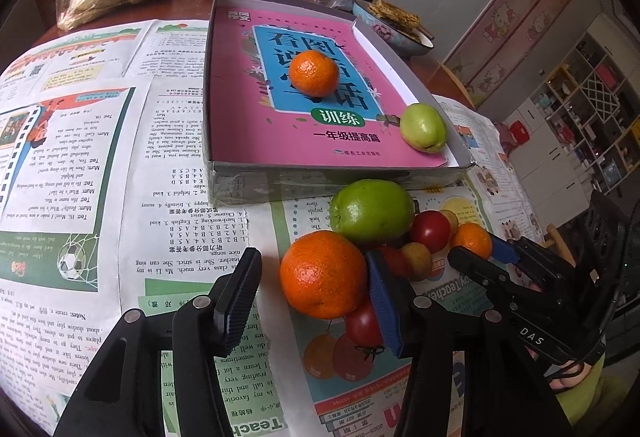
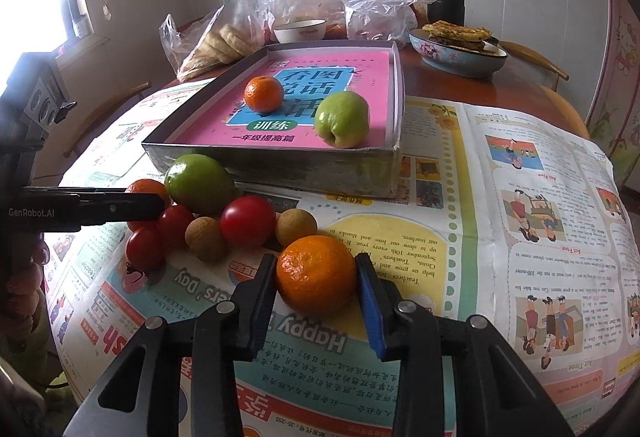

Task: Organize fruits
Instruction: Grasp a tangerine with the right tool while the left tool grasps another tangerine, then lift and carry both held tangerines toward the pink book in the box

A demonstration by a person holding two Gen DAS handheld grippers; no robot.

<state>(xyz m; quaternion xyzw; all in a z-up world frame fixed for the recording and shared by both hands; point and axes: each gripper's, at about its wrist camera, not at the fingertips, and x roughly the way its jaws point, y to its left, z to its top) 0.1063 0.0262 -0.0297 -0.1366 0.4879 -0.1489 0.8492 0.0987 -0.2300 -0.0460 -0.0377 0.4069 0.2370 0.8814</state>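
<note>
box (image 2: 276, 173) ahead | 2 fruits inside | bowl (image 2: 456, 57) behind

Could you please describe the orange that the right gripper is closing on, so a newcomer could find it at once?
Start at the shallow grey box holding a pink book, then drop to the fruit pile in front of it. The orange sits nearest the camera, between the right gripper's pads, alone at the pile's right end.

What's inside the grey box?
Inside the box lies a pink book, and on it sit a small orange and a green fruit. The book covers the bottom, so anything underneath is hidden.
</note>
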